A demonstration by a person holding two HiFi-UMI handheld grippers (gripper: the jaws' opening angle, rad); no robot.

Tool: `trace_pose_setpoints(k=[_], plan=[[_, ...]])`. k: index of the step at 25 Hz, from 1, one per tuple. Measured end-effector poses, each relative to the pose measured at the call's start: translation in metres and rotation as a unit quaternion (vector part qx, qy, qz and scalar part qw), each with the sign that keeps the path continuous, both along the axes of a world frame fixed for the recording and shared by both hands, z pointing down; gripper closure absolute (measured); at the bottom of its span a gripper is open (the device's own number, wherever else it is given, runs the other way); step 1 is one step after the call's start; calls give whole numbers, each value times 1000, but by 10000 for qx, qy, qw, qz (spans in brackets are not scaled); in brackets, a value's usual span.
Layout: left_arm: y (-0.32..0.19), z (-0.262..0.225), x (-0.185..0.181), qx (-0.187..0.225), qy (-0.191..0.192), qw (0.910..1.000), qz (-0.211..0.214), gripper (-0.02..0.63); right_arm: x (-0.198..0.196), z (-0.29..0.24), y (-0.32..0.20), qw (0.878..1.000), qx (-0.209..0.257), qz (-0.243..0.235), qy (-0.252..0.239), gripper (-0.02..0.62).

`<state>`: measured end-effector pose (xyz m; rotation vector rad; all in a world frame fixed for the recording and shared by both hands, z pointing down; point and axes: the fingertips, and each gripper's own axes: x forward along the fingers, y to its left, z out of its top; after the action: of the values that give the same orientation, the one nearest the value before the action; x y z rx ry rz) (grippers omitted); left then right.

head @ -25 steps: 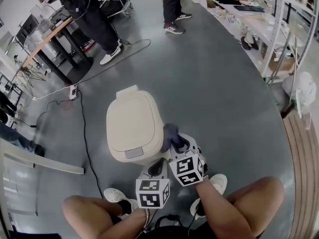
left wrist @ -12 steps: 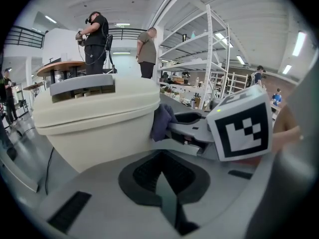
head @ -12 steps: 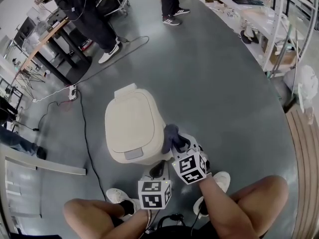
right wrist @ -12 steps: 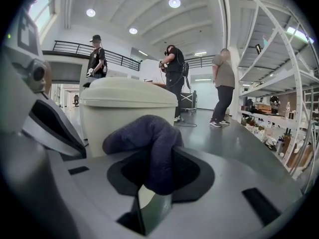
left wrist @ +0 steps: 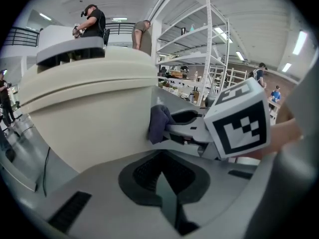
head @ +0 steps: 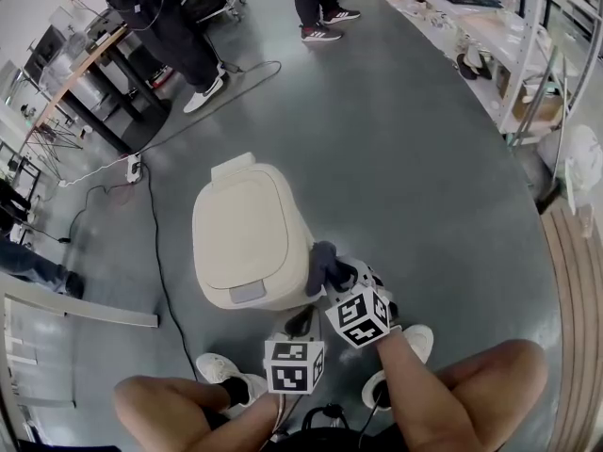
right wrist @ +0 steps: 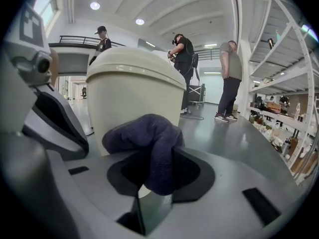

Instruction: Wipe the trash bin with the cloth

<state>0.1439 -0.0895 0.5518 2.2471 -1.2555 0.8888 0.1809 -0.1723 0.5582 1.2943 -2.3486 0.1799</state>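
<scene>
A cream trash bin (head: pixel 247 243) with a closed lid stands on the grey floor in front of my knees. My right gripper (head: pixel 332 273) is shut on a dark blue cloth (head: pixel 320 258), which presses against the bin's right side wall. From the right gripper view the cloth (right wrist: pixel 149 143) bulges out of the jaws with the bin (right wrist: pixel 134 86) right behind it. My left gripper (head: pixel 300 326) is shut with nothing in it and sits at the bin's near wall. In the left gripper view the bin (left wrist: pixel 84 113) fills the left half, with the cloth (left wrist: pixel 159 123) on its flank.
A black cable (head: pixel 155 243) runs over the floor left of the bin. People (head: pixel 160 26) stand by tables at the back left. Shelving (head: pixel 509 55) lines the right side. My shoes (head: pixel 221 370) and knees are just below the bin.
The view has shifted slightly, so the bin sits a little higher and further left. The right gripper with the cloth stays against the bin's right side.
</scene>
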Motion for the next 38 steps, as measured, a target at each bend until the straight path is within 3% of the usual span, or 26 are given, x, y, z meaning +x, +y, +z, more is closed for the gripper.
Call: trace_pose_setpoints(k=[11,16,28,33,38], plan=[[9,48,5,-499,-104,9986,144,606,-2,59,-1,9986,-461,-82,-243,491],[16,75,1,-822,-42,9966,-33,606,-4,89,0,9968,-698,-149,-363,491],[7,106,11,-809,-84,9966,-118,606,-6,135,-5,9910,-969,-839,-381,491],[3,115,8,-848,5,9960,-272,606,-11,158,-10,9895,-1095,-877,-344,491],[8,118,17,-982,31,9951,-136,606,-8,164,-13,9895,-1055,-856,-493,491]])
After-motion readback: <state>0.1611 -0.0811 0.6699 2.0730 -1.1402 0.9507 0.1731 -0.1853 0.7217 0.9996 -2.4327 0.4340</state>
